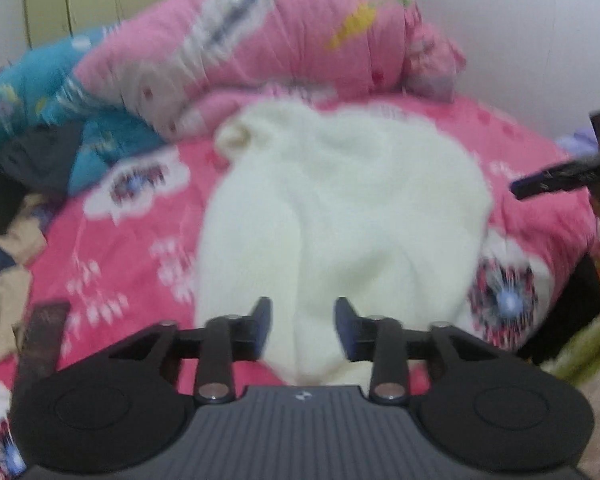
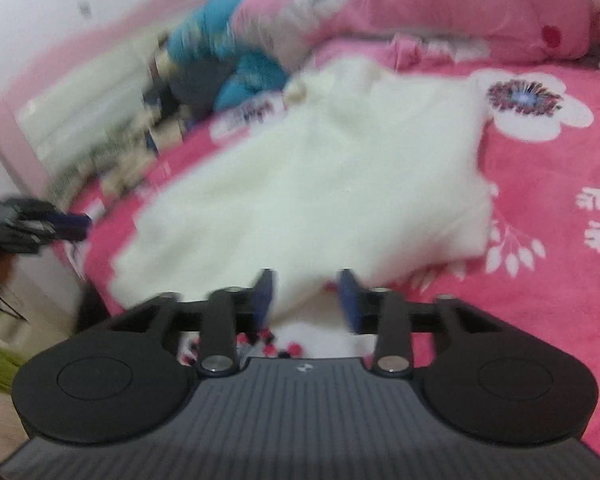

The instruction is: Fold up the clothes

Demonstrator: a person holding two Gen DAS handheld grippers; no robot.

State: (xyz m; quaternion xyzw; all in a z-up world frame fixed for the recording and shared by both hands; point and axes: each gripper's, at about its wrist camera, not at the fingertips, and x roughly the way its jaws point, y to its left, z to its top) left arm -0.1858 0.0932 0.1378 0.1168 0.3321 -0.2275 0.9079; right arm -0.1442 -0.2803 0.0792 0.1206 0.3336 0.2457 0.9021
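Observation:
A white fuzzy garment (image 1: 340,208) lies partly folded on the pink flowered bed cover (image 1: 132,264); it also shows in the right wrist view (image 2: 320,184). My left gripper (image 1: 303,326) is open, its fingers over the garment's near edge, holding nothing. My right gripper (image 2: 306,300) is open just at the garment's near corner, holding nothing. The right gripper's fingers show at the right edge of the left wrist view (image 1: 556,178). The left gripper shows at the left edge of the right wrist view (image 2: 40,224). Both views are blurred.
A rolled pink quilt (image 1: 284,36) and a blue blanket (image 1: 44,92) lie at the back of the bed. Dark and beige clothes (image 1: 8,216) pile at the left. A white wall (image 1: 520,40) stands behind. The bed's pink edge (image 2: 12,140) runs at left.

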